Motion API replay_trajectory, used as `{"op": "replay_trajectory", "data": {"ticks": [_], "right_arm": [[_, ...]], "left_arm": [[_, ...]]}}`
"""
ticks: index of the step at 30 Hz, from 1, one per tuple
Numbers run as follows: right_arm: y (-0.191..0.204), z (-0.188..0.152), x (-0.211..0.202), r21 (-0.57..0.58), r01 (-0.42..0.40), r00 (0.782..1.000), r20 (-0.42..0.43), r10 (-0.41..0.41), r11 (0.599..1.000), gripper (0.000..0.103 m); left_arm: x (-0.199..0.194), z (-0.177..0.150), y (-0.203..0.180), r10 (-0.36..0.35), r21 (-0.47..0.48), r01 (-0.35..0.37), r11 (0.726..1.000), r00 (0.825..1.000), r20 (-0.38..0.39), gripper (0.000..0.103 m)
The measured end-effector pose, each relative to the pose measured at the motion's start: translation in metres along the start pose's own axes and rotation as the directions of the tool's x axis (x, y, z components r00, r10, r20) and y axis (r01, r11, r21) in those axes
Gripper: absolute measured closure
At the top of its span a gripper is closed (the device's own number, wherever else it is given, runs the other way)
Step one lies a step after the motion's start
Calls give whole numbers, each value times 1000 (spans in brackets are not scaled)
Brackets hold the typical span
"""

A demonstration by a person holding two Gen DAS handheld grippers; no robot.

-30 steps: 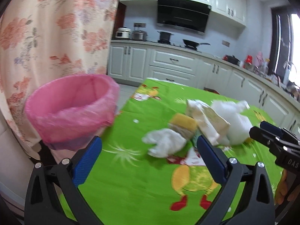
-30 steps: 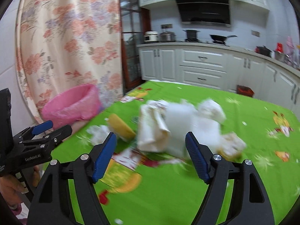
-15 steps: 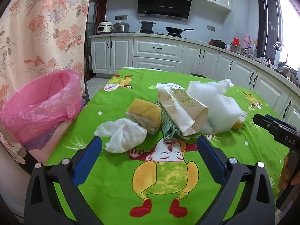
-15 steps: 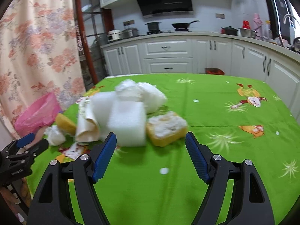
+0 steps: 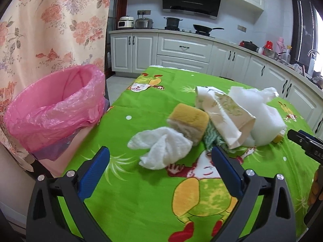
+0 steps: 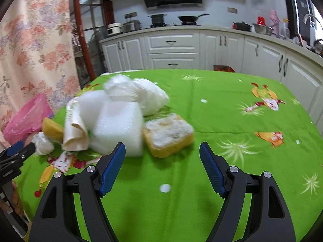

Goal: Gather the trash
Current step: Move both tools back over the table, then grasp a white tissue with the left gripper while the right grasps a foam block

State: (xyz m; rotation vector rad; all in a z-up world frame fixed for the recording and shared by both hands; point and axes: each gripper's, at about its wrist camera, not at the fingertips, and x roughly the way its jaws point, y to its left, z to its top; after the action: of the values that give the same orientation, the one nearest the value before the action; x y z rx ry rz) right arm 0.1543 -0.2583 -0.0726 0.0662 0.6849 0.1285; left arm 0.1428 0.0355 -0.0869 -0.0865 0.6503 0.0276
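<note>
A pile of trash lies on the green tablecloth [image 5: 141, 181]: a crumpled white tissue [image 5: 161, 155], a yellow sponge [image 5: 187, 121], a beige paper bag [image 5: 226, 115], white foam sheets [image 5: 260, 113] and a second yellow sponge [image 6: 168, 138]. A bin lined with a pink bag [image 5: 52, 109] stands off the table's left edge. My left gripper [image 5: 160, 173] is open and empty, just short of the tissue. My right gripper [image 6: 162, 169] is open and empty, just short of the second sponge and the foam [image 6: 119, 127].
White kitchen cabinets [image 5: 181, 50] and a counter with pots run along the far wall. A floral curtain [image 5: 50, 30] hangs behind the bin. The table's right half [image 6: 252, 121] is bare cloth. The right gripper's tip shows at the left wrist view's right edge [image 5: 304, 141].
Both grippers swung to face the pile and moved closer to it. The left now faces the tissue, the right the second sponge. Both stayed open.
</note>
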Motion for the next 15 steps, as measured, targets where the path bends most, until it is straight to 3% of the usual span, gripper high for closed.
{"op": "replay_trajectory", "data": {"ticks": [4,13,15], "right_arm": [[21,6,3,-41,-38,999,-3,37,998,31],[49,17,23,-90,-42,999,-25,40,995,31],[53,19,24,-98,-48,999,-20,47,994,31]], "left_arm": [[1,2,2,5,-1,-5,1000,1000,-1,6],[16,9,3,18,22,-18,1000,999,-31,6],[26,12,5,22,20,-21,1000,998,-56,11]]}}
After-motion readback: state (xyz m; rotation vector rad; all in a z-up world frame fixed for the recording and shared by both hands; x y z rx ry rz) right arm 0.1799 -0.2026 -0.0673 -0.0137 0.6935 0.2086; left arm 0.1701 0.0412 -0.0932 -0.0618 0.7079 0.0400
